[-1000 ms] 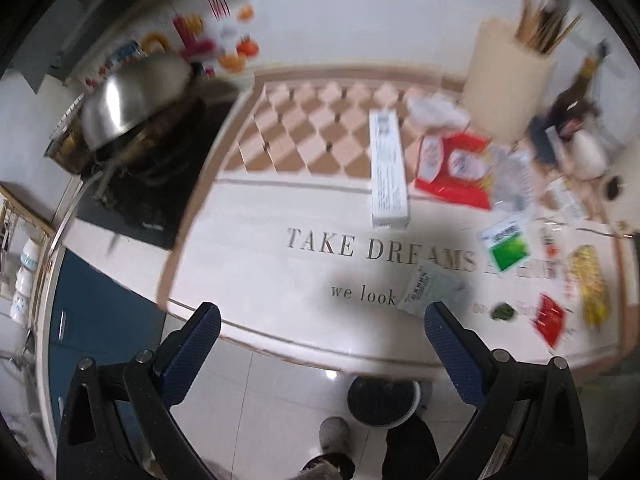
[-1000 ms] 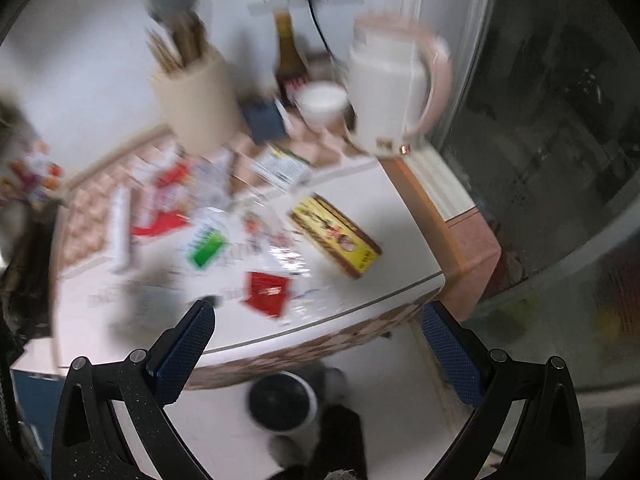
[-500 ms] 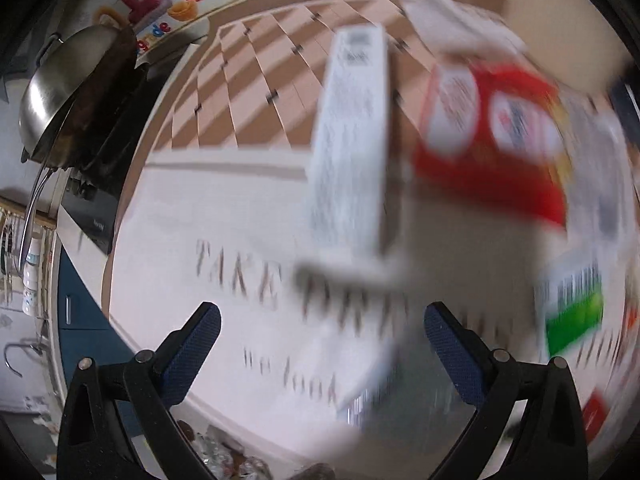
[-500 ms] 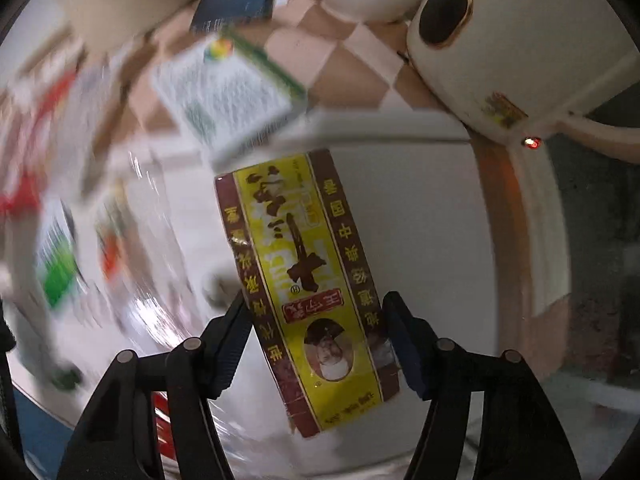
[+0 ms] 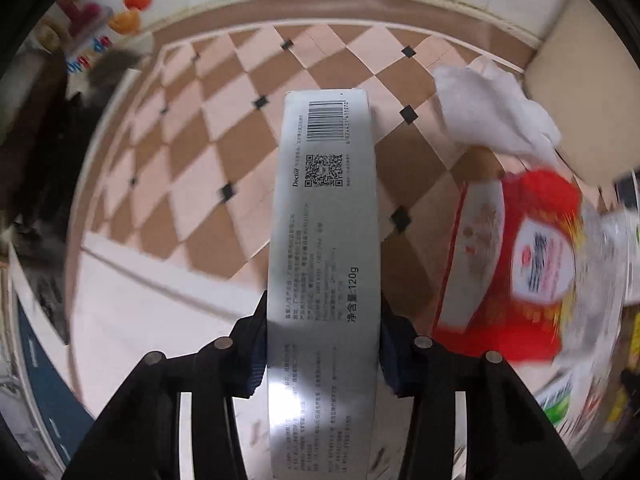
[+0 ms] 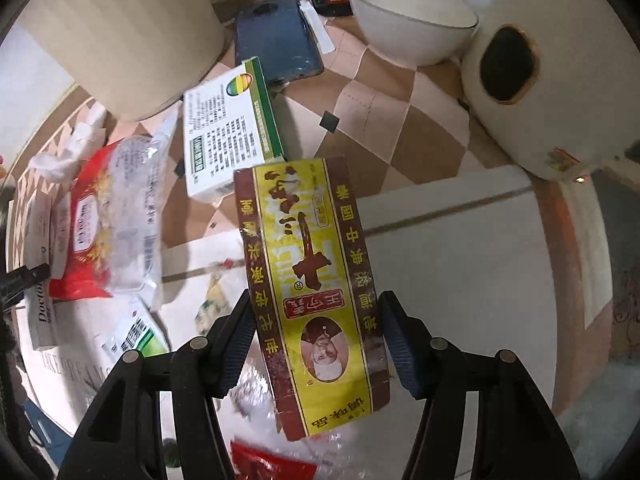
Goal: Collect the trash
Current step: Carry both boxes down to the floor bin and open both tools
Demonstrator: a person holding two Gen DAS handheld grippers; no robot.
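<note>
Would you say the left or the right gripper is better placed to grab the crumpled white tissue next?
Neither is free: the left gripper is shut on the grey box and the right gripper on the yellow box. The tissue lies nearer the left.

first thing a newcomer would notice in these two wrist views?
Each gripper is closed on a long carton: the left gripper clamps a pale grey box with barcode and QR code, dead centre. The right gripper clamps a yellow-and-brown box. Beside them, a red snack bag among the litter on the counter.
</note>
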